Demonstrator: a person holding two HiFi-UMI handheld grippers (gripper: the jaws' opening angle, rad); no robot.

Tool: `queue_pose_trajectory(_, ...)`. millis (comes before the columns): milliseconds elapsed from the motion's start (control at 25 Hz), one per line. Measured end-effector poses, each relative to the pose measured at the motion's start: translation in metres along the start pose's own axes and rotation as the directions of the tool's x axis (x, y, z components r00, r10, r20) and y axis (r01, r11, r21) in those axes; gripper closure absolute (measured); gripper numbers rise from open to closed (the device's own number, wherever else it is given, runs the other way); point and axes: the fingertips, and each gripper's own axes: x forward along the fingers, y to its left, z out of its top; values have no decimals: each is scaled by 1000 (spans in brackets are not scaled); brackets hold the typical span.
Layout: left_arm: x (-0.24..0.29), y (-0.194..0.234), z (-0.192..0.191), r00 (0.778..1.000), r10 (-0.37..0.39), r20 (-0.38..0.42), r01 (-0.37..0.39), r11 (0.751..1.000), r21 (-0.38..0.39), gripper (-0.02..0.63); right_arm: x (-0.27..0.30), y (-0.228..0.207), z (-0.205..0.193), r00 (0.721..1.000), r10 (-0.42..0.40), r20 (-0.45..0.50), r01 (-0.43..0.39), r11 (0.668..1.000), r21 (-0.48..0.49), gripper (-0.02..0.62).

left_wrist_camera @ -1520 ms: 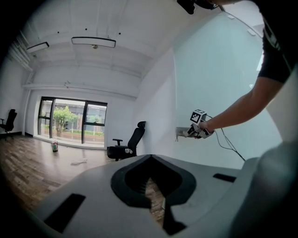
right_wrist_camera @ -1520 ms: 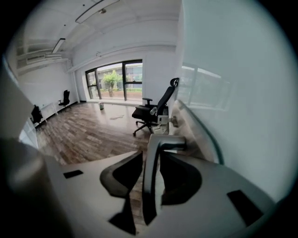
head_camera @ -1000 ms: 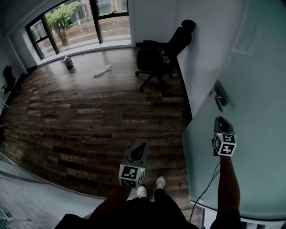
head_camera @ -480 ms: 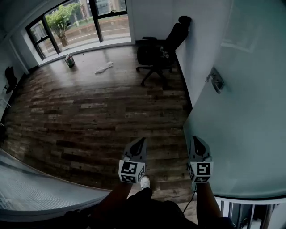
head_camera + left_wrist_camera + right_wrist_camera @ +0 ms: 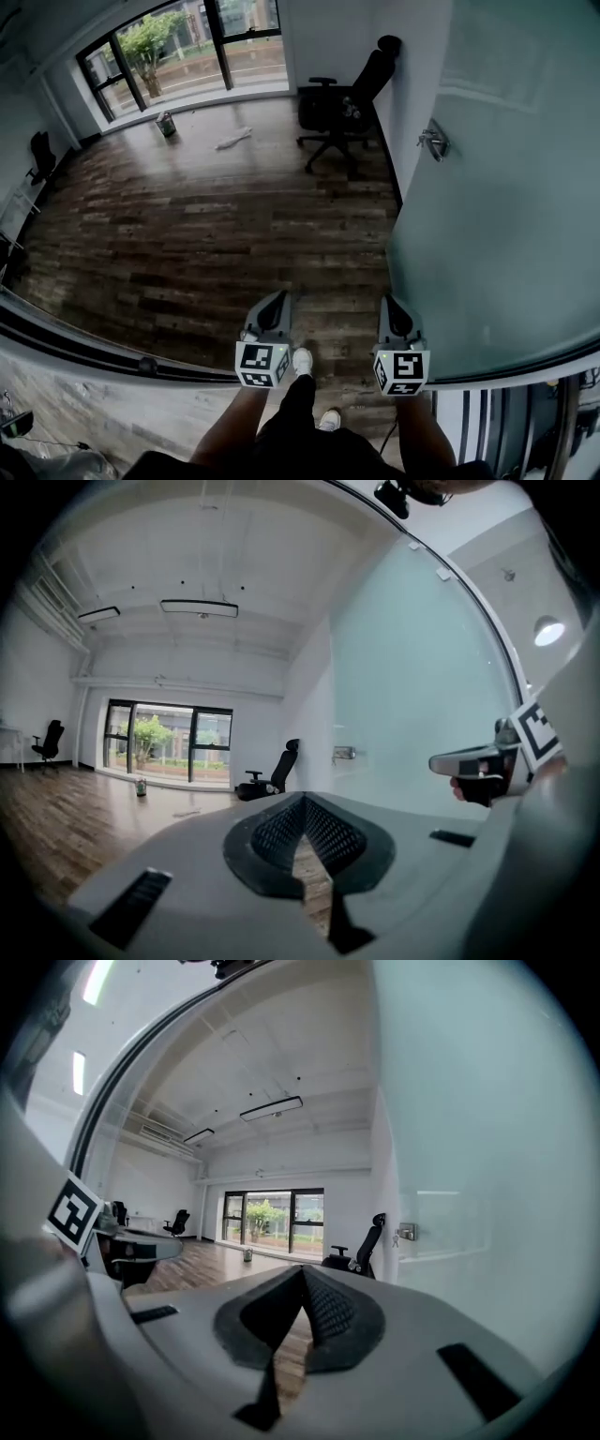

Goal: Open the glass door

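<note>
2 empty tongs, left gripper [image 5: 276, 302] and right gripper [image 5: 392, 309], are pressed together; door [image 5: 506, 206] stands wide open, task looks done.

Dark wood plank floor [image 5: 206, 234]. White wall [image 5: 323, 42] with black office chair [image 5: 342, 101] beside it. Big windows [image 5: 187, 47] at far end, trees outside. Second chair [image 5: 42, 155] far left. Ceiling strip lights [image 5: 199, 607].

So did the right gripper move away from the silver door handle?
Yes. The right gripper was just below the silver handle on the frosted glass door; now it sits far below it, beside the left gripper.
</note>
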Motion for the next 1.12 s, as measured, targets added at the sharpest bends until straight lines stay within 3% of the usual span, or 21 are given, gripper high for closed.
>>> queue_pose_trajectory(360, -110, -61, -18, 999, -4, -41, 4, 1000, 1, 603, -110, 27, -18, 1000, -2, -3, 2, 1000, -21, 580)
queue_pose_trajectory(720, -187, -76, -25, 999, -47, -20, 47, 999, 7, 603, -183, 70, -21, 998, -53, 15, 53, 998, -28, 580)
queue_pose_trajectory(1000, -280, -76, -37, 996, -88, -14, 88, 996, 3, 603, -259, 140, -25, 997, -76, 3, 76, 997, -23, 580)
queue_pose_trajectory(1120, -320, -81, -61, 995, -99, -24, 99, 995, -1, 603, -294, 170, -38, 997, -73, 11, 73, 997, -33, 580)
